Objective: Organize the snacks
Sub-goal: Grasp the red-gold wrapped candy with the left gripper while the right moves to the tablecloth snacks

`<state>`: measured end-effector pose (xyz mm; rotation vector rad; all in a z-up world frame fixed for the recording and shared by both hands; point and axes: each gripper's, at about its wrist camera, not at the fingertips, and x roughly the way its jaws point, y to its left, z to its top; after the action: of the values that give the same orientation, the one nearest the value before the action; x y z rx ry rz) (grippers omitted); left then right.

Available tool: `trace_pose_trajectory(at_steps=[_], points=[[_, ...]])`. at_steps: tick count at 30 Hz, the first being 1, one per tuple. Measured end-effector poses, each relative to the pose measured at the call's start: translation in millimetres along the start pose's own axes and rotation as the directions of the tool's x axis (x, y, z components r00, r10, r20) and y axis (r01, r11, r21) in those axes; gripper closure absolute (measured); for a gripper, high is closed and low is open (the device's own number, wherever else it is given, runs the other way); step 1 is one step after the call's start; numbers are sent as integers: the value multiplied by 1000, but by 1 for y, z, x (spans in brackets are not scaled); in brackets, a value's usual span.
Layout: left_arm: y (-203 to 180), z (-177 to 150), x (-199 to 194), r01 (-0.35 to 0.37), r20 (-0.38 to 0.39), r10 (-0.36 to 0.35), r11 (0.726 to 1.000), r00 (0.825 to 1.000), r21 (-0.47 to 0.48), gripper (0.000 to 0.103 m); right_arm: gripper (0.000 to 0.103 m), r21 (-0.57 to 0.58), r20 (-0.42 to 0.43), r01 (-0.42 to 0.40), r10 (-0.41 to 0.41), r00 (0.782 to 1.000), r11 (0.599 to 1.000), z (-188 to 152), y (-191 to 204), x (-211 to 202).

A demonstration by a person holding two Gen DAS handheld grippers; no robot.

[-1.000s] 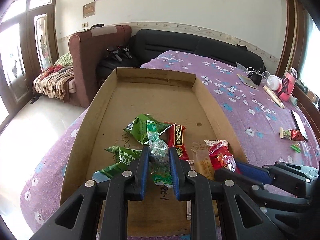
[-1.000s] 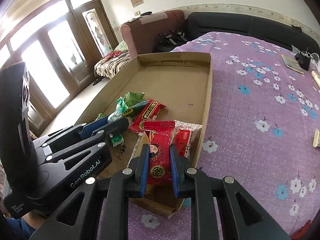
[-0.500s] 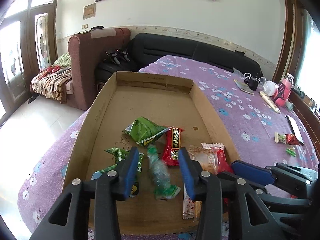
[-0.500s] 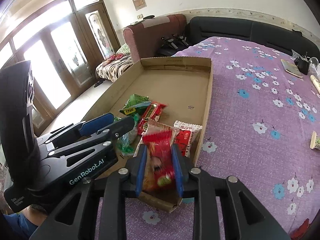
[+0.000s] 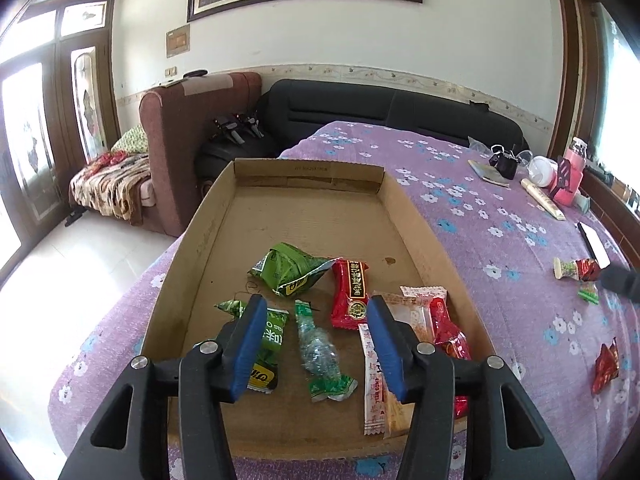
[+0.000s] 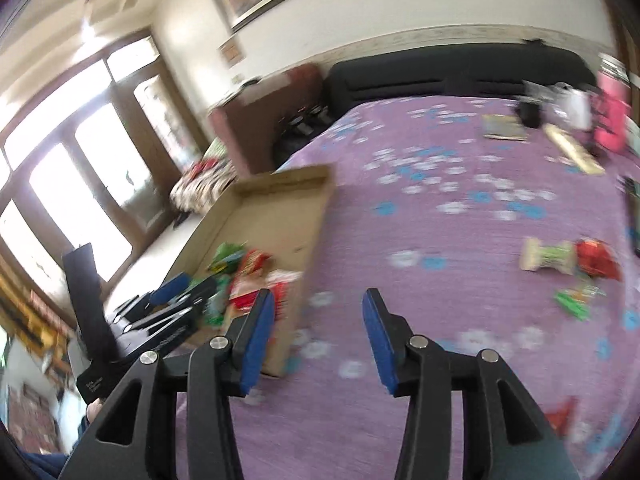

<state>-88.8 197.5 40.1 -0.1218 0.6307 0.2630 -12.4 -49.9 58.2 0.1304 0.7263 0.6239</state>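
Note:
A shallow cardboard tray (image 5: 208,216) lies on the purple flowered cloth and holds several snack packets. My left gripper (image 5: 316,332) is open and empty above the tray's near end, over a clear-green candy packet (image 5: 322,354). A red packet (image 5: 352,288) and a green packet (image 5: 288,268) lie further in. My right gripper (image 6: 318,326) is open and empty over the cloth, right of the tray (image 6: 316,216). Loose snacks lie to its right: a cream-green packet (image 6: 548,260), a red one (image 6: 598,258) and a small green one (image 6: 576,300). The right wrist view is blurred.
A dark sofa (image 5: 380,108) and a maroon armchair (image 5: 180,120) stand behind the cloth. A pink bottle (image 5: 570,180), a booklet (image 5: 486,170) and other small items lie at the far right. Another red packet (image 5: 604,364) lies at the near right.
Both grippers opened and let go of their packets into the tray. The left gripper pulled back and up. The right gripper swung right, away from the tray, over the cloth.

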Motion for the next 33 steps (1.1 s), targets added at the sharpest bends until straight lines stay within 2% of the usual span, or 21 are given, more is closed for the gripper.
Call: trace_pose_trajectory(at_steps=[2,7,10,12,14,18,21,25,27,28,31,32,33], points=[[-4,0,-2,-1,2,1,1000,1000,12,48,58,48,23,45,-46,999,998,1,-26,-16],[-32,4,-19,70,7,-71,995,997,75,48,58,182,53,165,-177,983,969,-13,-106,-53],[-62,9,-30,166,-11,-166,976,986,141,48,58,282,47,182,-203,978,942,-25,-144,-61],[-88,11,-35,250,-49,-245,950,968,188,41,59,350,48,156,-184,982,924,-29,-163,-61],[-119,11,-36,338,-102,-323,909,941,243,33,59,372,53,128,-158,986,919,-32,-170,-60],[-187,-2,-38,510,-245,-448,779,860,366,17,59,359,62,115,-147,987,926,-32,-169,-61],[-232,-19,-35,539,-313,-440,711,842,451,12,59,371,72,92,-128,989,924,-32,-171,-62],[-270,-36,-25,537,-360,-400,667,843,517,12,59,384,85,67,-107,991,921,-33,-174,-66],[-282,-41,-20,541,-380,-387,650,840,534,12,59,383,86,58,-98,991,922,-33,-173,-66],[-286,-43,-17,535,-381,-377,651,844,538,12,59,382,88,57,-97,991,923,-33,-173,-66],[-292,-44,-6,510,-372,-355,680,858,527,13,59,378,93,54,-96,991,924,-33,-172,-67],[-291,-44,-3,505,-370,-352,692,860,516,23,59,379,92,55,-97,991,924,-32,-172,-67],[-289,-42,2,505,-376,-349,704,858,499,37,59,380,90,58,-100,991,923,-33,-173,-66]])
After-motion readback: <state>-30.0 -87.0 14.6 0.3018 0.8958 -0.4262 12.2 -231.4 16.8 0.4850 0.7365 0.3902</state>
